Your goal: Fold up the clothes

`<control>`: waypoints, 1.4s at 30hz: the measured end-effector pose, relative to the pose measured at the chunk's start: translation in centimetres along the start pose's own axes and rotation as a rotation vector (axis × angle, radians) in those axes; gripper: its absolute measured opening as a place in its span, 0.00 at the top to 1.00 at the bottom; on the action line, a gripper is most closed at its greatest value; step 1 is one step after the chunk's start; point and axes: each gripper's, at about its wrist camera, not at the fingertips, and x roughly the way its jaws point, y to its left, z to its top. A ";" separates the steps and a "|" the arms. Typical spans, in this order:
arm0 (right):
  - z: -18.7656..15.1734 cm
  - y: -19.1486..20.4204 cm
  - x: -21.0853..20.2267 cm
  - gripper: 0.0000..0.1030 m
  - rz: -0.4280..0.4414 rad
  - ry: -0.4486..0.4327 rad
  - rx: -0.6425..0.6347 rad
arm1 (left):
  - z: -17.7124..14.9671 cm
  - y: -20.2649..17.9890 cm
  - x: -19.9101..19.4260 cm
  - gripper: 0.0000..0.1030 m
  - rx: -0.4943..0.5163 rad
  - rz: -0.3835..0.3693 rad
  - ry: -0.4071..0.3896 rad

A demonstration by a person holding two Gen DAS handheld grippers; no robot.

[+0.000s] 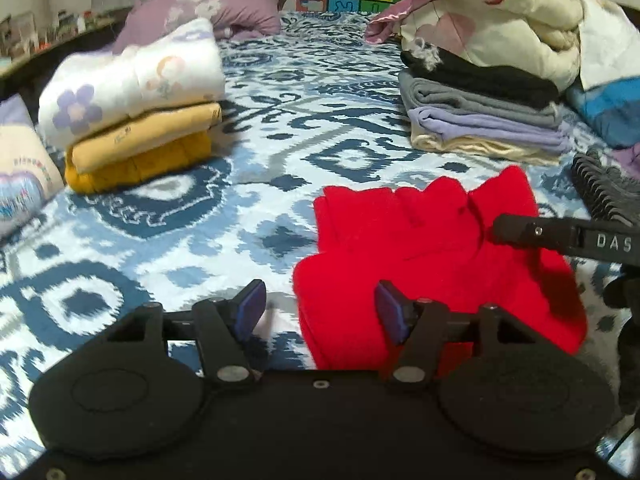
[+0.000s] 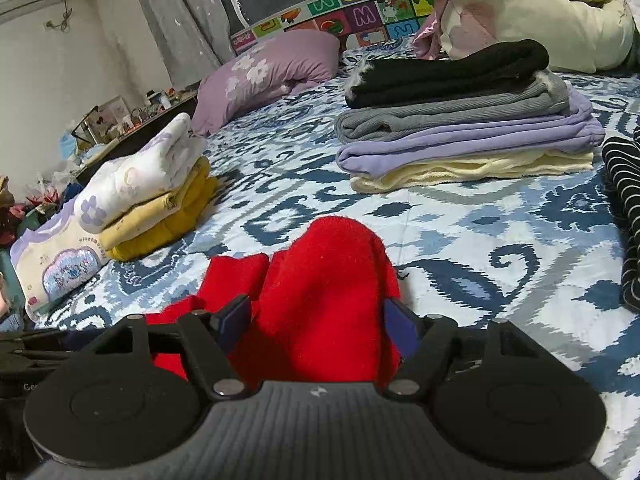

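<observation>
Bedspread: blue, grey and white patterned cloth covering the whole bed; every item below lies on it.

Red garment: thick, fuzzy red knit, partly folded, lying at the near right of the bed in the left wrist view. A raised hump of it stands between the fingers of the right gripper.

Left gripper: black frame, blue pads. Jaws stand apart and hold nothing; the left pad is over bare bedspread, the right pad sits over the near edge of the red garment.

Right gripper: black frame, blue pads. Jaws are wide, with the red hump filling the gap between them; both pads lie against the cloth, but whether they press on it cannot be told. One of its black fingers shows from the right in the left wrist view, over the red garment.

Left stack: folded white floral piece on top, pale yellow below it, mustard yellow at the bottom.

Right stack: folded black knit on top, then grey ribbed, lilac, and cream at the bottom.

Striped garment: black with thin white stripes, at the far right edge.

Pillow: lilac with white flowers, at the head of the bed.

Quilt heap: cream and pink, bunched behind the right stack.
</observation>
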 end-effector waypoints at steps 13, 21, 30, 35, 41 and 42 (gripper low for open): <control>0.0 0.2 0.4 0.46 0.001 -0.008 -0.009 | -0.3 -0.3 0.1 0.58 -0.014 -0.069 0.002; -0.3 0.7 -1.0 0.81 0.020 -0.052 -0.001 | -0.4 1.3 -0.9 0.95 -0.084 -0.147 -0.055; -2.0 1.3 -6.9 0.82 0.064 -0.160 0.074 | -1.9 1.5 -5.4 0.96 -0.117 -0.223 -0.147; -4.3 1.1 -10.7 0.82 0.104 -0.176 0.177 | -3.4 1.6 -8.4 0.96 -0.148 -0.265 -0.158; -7.7 1.4 -14.5 0.82 0.145 -0.120 0.235 | -6.4 1.9 -11.9 0.96 -0.191 -0.294 -0.154; -8.2 1.6 -15.0 0.81 0.146 -0.107 0.232 | -6.9 2.1 -12.4 0.96 -0.197 -0.300 -0.152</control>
